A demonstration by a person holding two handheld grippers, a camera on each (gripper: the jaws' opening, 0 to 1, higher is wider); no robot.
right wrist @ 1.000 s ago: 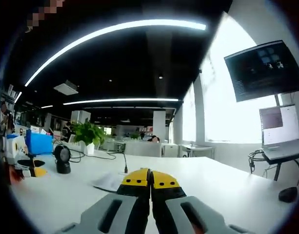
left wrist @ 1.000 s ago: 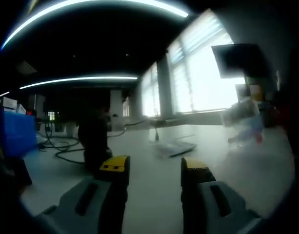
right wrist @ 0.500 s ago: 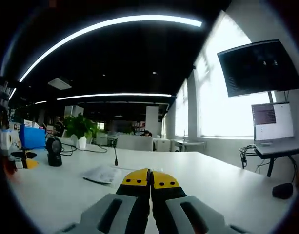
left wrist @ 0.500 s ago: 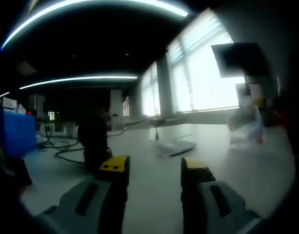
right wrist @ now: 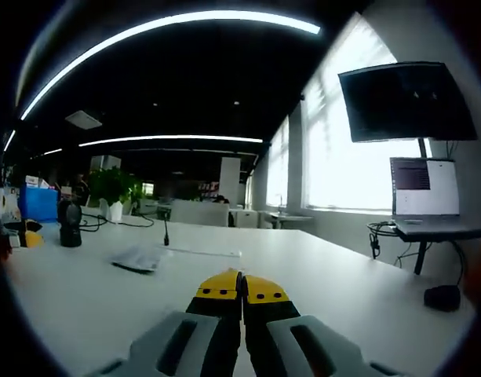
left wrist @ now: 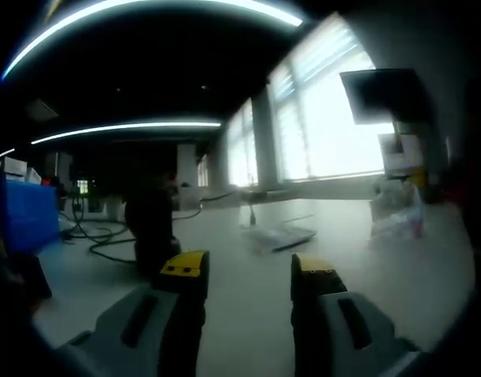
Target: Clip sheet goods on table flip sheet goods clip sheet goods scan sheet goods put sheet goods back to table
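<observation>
My left gripper (left wrist: 249,271) is open, its yellow-tipped jaws wide apart low over the white table (left wrist: 248,314) with nothing between them. Beyond it a flat sheet pack (left wrist: 279,236) lies on the table, also seen as the sheet pack (right wrist: 136,258) in the right gripper view. At the right of the left gripper view a blurry clear packet (left wrist: 397,210) hangs just above the table, with a yellow tip at its top edge. My right gripper (right wrist: 242,289) has its jaws pressed together. The packet is hidden in that view.
A black scanner-like stand (left wrist: 150,224) with cables (left wrist: 99,239) stands left of the sheet pack, and a blue box (left wrist: 24,216) sits further left. At the right edge are a laptop (right wrist: 424,196), a wall monitor (right wrist: 405,102) and a dark mouse (right wrist: 442,297). A thin microphone stalk (right wrist: 166,232) rises mid-table.
The clear packet has come down and turned upright at the right of the left gripper view. The right gripper view has swung right and sunk. The left gripper is still.
</observation>
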